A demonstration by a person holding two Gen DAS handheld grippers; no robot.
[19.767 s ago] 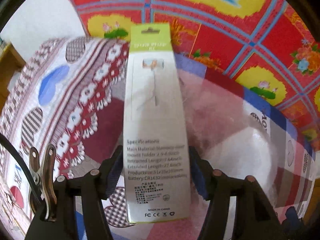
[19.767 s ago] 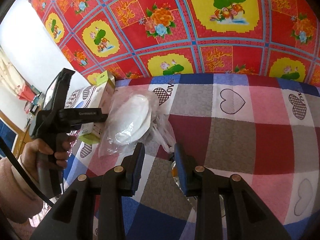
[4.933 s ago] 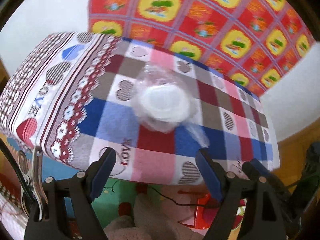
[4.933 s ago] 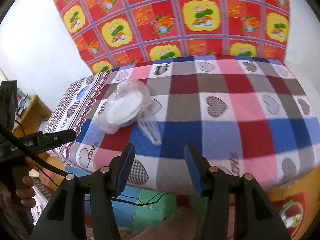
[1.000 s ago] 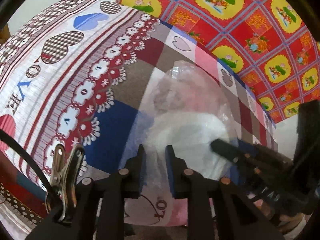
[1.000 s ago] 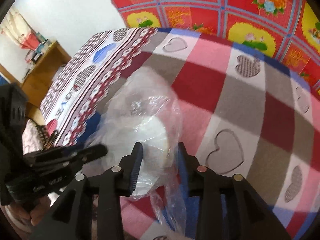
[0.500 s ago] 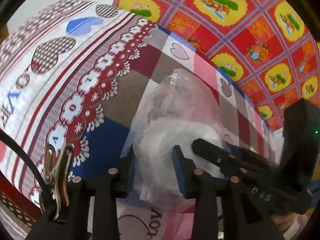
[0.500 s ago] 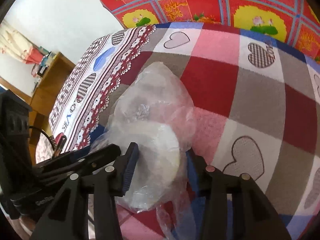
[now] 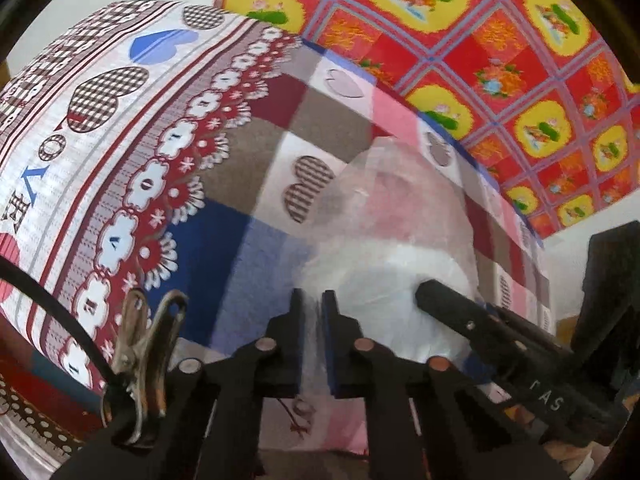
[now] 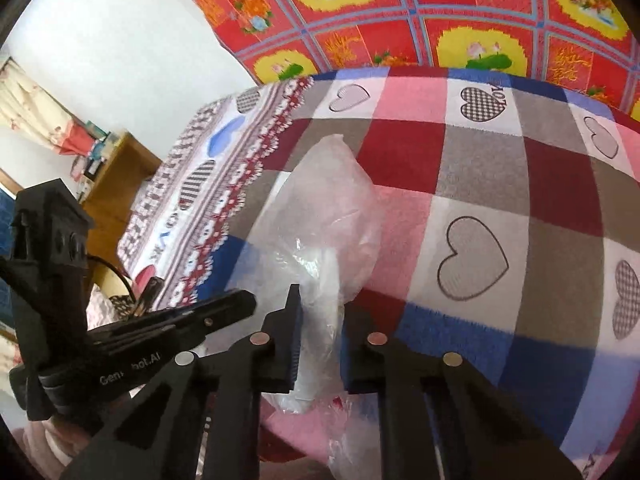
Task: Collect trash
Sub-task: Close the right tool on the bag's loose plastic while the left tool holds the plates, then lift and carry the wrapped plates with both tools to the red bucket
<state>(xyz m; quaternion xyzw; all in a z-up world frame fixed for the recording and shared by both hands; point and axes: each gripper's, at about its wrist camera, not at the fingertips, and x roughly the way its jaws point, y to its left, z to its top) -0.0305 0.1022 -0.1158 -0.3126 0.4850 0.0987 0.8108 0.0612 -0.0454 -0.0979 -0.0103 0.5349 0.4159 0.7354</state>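
A clear plastic bag (image 10: pixel 328 248) holding something white is lying near the edge of a bed's checked heart-print blanket (image 10: pixel 500 200). The left hand-held gripper (image 9: pixel 310 344) and right hand-held gripper (image 10: pixel 320 344), jaws just closing, are both pinching the bag's film, side by side.

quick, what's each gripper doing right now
left gripper: just closed, pinching the clear plastic bag.
right gripper: just closed on the same bag.
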